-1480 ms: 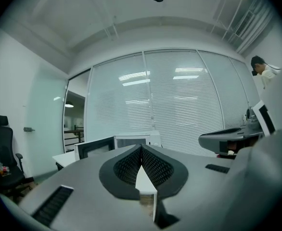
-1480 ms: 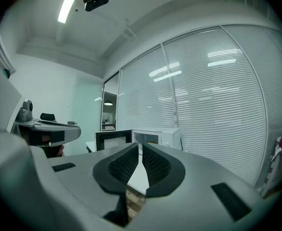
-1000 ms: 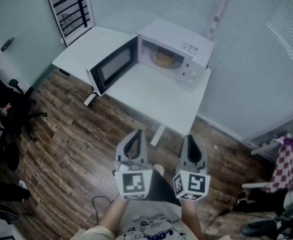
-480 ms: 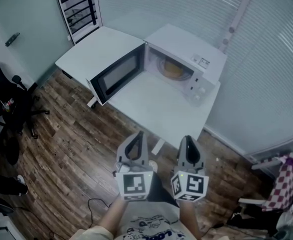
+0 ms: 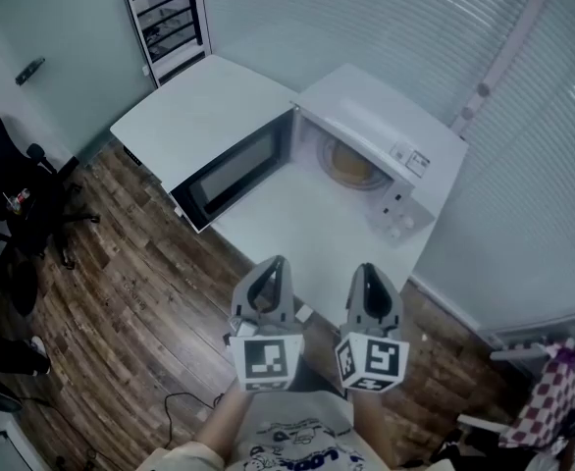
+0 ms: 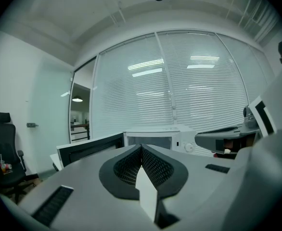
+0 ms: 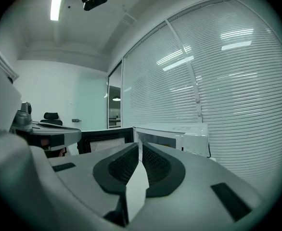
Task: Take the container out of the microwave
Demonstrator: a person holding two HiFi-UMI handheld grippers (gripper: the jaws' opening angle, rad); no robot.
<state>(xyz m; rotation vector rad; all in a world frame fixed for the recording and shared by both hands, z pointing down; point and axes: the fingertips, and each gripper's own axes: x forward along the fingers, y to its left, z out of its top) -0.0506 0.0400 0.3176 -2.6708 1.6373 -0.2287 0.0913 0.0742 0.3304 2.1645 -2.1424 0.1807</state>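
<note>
Left tool (image 5: 271,265), right tool (image 5: 366,271): jaws together, empty. Microwave (image 5: 371,116) ahead of both, door (image 5: 234,170) open, container (image 5: 351,167) inside.

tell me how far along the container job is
Done: the door of the microwave stands open. In hand: nothing; the left gripper and right gripper are both shut and empty, held short of the microwave. Left: reach in, grip the container inside, and bring it out.
</note>
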